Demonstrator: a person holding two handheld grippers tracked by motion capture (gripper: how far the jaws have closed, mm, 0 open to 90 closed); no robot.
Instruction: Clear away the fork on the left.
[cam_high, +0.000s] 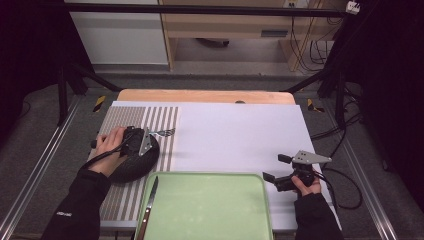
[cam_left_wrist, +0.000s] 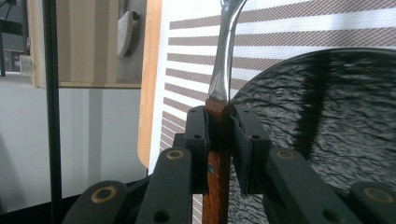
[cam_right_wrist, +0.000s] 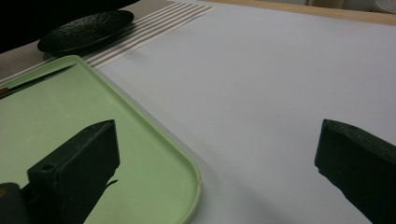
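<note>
Over the round black textured plate (cam_high: 134, 165) at left, the left hand-held gripper (cam_left_wrist: 219, 126) clamps a wooden-handled metal fork (cam_left_wrist: 223, 70); the right hand-held gripper (cam_high: 277, 167) stands wide, empty.

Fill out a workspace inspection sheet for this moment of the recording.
Surface: white sheet over a wooden table, striped placemat at its left.
Job's things: black plate on the placemat; wooden-handled utensil, probably a fork, held above it; green tray at the near edge with a knife on its left side.
Clutter: nothing seen.
Grippers: left gripper clamped on the utensil's handle; right gripper open, empty, beside the tray.
Cables: left cable along the forearm; right cable looping off the table.
Surroundings: black frame, cabinets, hanging wires behind.
</note>
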